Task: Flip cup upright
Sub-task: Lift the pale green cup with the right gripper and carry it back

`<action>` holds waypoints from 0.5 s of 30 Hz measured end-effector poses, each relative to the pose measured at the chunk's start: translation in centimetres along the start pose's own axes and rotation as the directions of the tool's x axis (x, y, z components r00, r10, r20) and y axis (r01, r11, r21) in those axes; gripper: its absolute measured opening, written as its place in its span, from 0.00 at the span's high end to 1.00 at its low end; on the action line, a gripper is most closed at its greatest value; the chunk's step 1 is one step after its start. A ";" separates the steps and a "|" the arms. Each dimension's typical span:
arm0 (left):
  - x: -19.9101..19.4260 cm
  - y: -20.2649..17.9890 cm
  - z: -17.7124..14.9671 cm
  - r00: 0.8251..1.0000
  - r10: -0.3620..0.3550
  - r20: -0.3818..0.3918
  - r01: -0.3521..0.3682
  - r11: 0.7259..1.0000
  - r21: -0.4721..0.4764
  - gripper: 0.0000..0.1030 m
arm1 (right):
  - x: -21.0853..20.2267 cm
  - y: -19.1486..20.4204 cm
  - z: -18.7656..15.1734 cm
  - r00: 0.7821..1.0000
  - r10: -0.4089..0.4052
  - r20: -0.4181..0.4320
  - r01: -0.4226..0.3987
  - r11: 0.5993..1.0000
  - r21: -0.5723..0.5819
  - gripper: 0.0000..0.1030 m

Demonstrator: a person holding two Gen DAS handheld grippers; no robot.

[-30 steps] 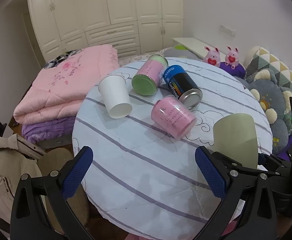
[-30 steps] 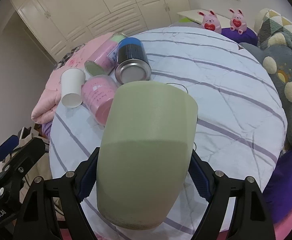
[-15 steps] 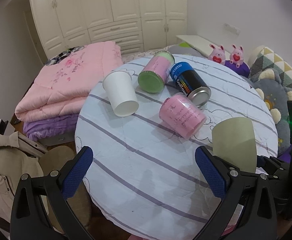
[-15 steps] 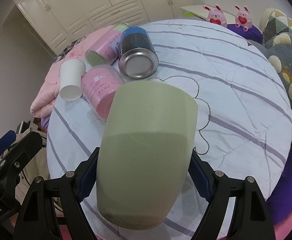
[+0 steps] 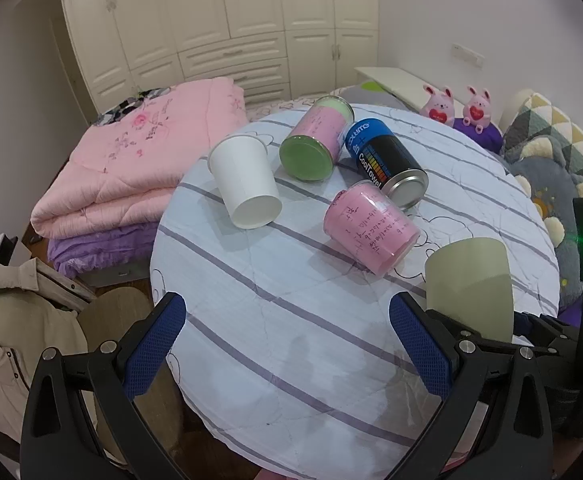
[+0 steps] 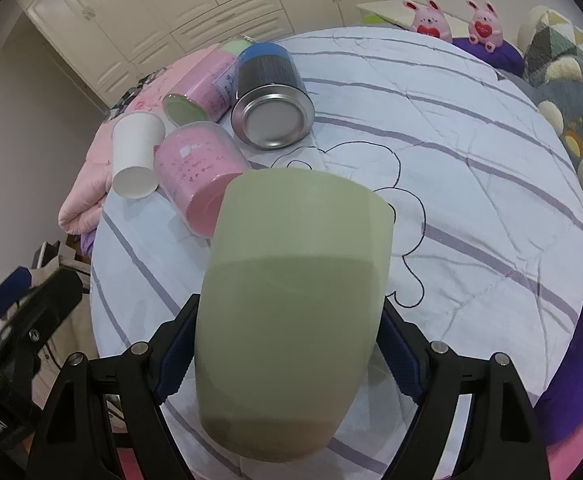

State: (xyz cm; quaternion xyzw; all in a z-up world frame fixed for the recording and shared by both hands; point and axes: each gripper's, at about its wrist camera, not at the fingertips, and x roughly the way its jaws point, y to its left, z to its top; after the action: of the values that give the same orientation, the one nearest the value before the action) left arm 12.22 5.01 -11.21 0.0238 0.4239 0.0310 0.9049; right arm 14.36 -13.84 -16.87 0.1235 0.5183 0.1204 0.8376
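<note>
A pale green cup [image 6: 291, 304] fills the right wrist view, gripped between the blue pads of my right gripper [image 6: 287, 348]. Its rounded base points toward the camera and its wide end points away, above the striped round table [image 6: 471, 160]. The same cup [image 5: 471, 284] shows at the right of the left wrist view. My left gripper [image 5: 287, 344] is open and empty over the table's near edge.
A white paper cup [image 5: 247, 188], a pink canister with a green lid [image 5: 315, 144], a blue and black tin [image 5: 387, 164] and a pink cup [image 5: 371, 228] lie on their sides on the table. Folded pink quilts [image 5: 131, 164] sit left, cushions [image 5: 551, 160] right.
Both grippers have drawn back and risen a little, so the table objects look farther off. The green cup stays gripped in the right gripper.
</note>
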 end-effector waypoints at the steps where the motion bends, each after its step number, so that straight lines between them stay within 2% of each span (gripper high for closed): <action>1: 0.0 0.0 0.0 1.000 0.000 0.001 0.000 1.000 0.001 0.00 | -0.1 0.0 0.0 1.000 -0.004 0.003 0.004 1.000 0.000 0.19; 15: -2.1 0.1 0.4 0.999 -0.033 0.038 0.033 0.999 -0.020 0.00 | -2.6 0.3 0.0 0.996 -0.050 0.073 0.052 0.998 -0.028 0.17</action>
State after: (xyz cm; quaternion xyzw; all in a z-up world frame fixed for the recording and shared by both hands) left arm 11.15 4.91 -9.37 0.0083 0.4068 0.0198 0.9133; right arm 13.21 -14.41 -14.54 0.1022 0.4890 0.1021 0.8603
